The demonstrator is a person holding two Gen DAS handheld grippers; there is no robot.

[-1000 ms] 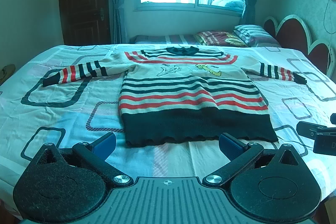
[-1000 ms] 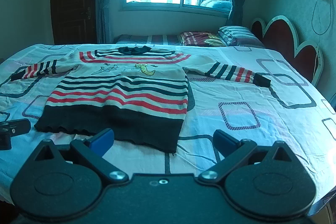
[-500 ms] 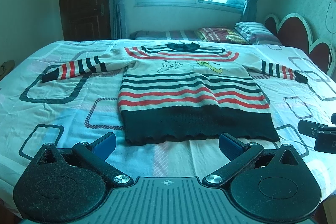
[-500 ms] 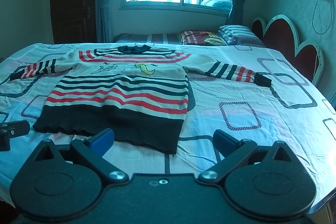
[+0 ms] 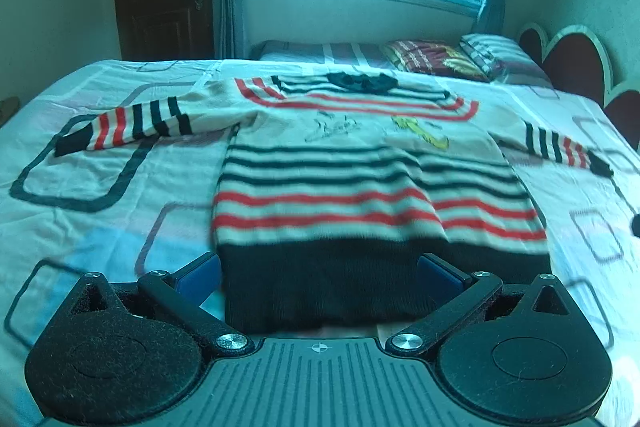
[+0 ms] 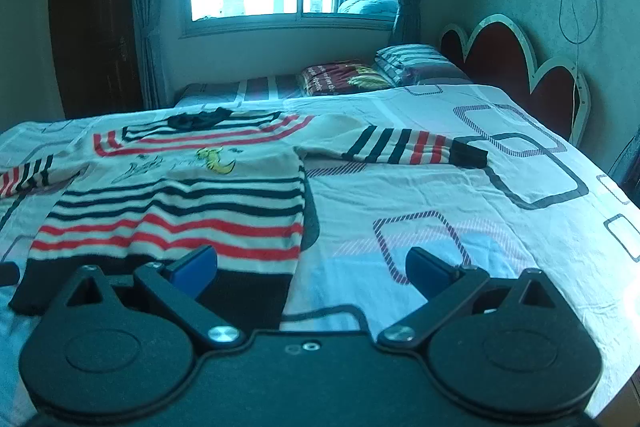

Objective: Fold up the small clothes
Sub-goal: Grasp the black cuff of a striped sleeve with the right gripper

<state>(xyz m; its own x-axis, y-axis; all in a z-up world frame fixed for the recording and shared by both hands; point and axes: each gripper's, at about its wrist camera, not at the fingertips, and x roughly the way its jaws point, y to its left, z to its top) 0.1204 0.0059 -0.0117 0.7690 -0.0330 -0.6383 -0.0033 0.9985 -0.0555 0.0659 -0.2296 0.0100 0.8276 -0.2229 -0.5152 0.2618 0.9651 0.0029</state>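
A small striped sweater point(image 5: 360, 187), cream with red and navy stripes and a dark hem, lies flat on the bed with both sleeves spread out. It also shows in the right wrist view point(image 6: 180, 199). My left gripper point(image 5: 318, 273) is open, its blue pads either side of the dark hem near the sweater's lower left part. My right gripper point(image 6: 312, 267) is open over the hem's right corner, with its left pad above the dark band. Neither holds anything.
The bed sheet point(image 5: 100, 187) is pale with rounded square prints. Pillows and folded bedding point(image 5: 440, 61) lie at the far side by a red scalloped headboard point(image 6: 516, 63). A window, curtains and a dark door stand beyond.
Both grippers have moved forward and closer to the sweater's hem. The sweater has not moved, and both stay open.
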